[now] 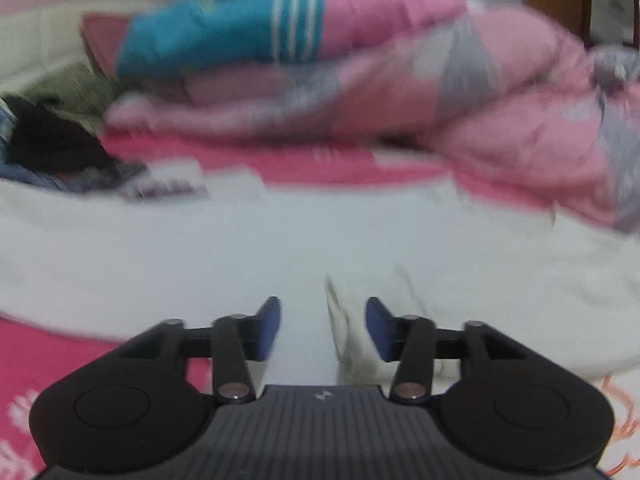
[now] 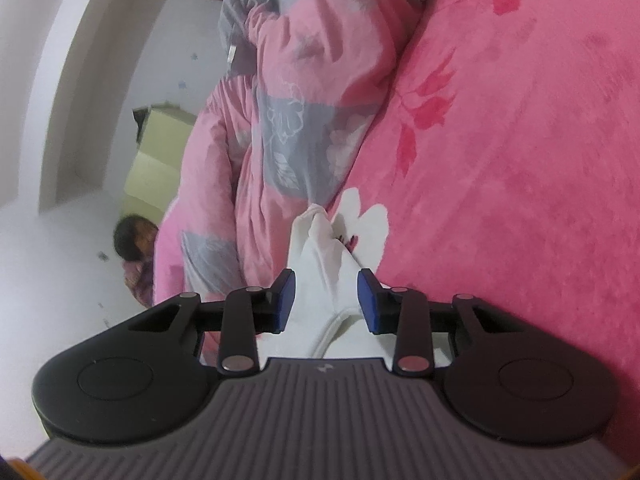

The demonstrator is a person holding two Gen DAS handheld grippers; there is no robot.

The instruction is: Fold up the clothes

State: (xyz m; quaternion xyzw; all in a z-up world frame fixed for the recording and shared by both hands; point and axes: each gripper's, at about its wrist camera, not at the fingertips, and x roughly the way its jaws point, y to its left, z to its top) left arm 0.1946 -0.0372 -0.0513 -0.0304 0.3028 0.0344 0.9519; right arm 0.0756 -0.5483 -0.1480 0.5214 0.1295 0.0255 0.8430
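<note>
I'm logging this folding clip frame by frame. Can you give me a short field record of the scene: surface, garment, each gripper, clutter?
surface: pink floral bedspread
garment: white garment, spread on the bed
left gripper: jaws open over the white cloth, nothing held
right gripper: jaws apart, with a bunched white fold between them
background: pink and grey quilt; blue striped garment on top of it
image quality: left wrist view is motion-blurred
</note>
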